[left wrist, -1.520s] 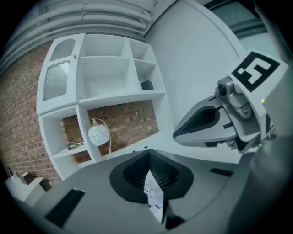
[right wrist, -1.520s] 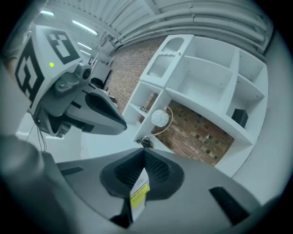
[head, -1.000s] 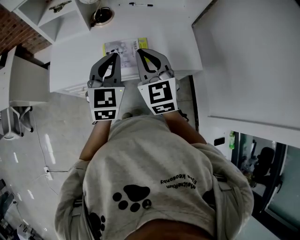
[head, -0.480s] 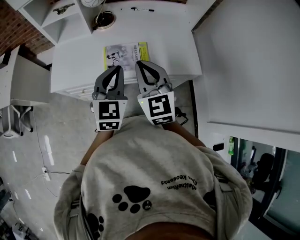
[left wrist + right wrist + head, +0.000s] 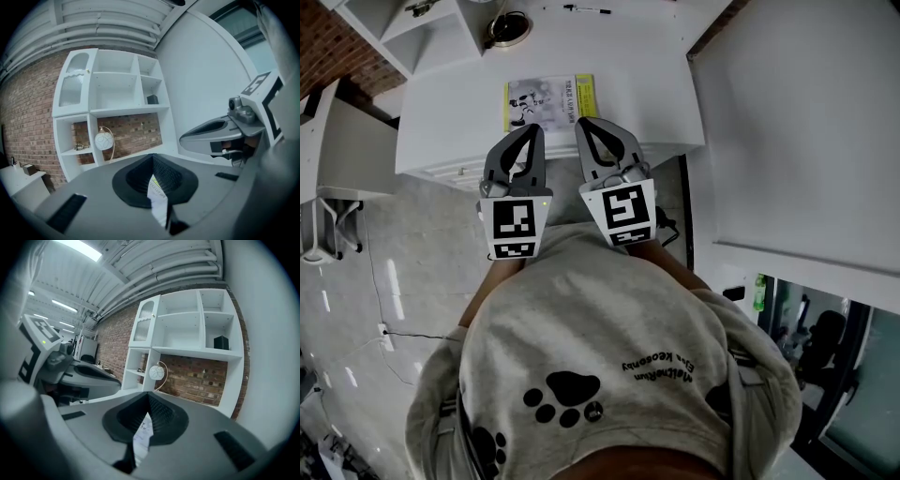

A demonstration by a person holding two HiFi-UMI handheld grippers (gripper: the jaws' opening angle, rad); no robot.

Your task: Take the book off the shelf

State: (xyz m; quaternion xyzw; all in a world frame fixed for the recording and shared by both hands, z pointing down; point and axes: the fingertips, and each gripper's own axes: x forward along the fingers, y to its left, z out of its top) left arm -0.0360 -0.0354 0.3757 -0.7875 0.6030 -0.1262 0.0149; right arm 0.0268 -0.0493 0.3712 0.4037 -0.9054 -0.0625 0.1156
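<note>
On counter (image 5: 450,112), book (image 5: 546,99) lies flat; left claw (image 5: 532,131), right claw (image 5: 581,124) both closed, empty; low tips may shove it.

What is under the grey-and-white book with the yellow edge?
The grey-and-white book lies flat on the white desk top. The patch of desk directly beneath it is covered and cannot be seen.
</note>
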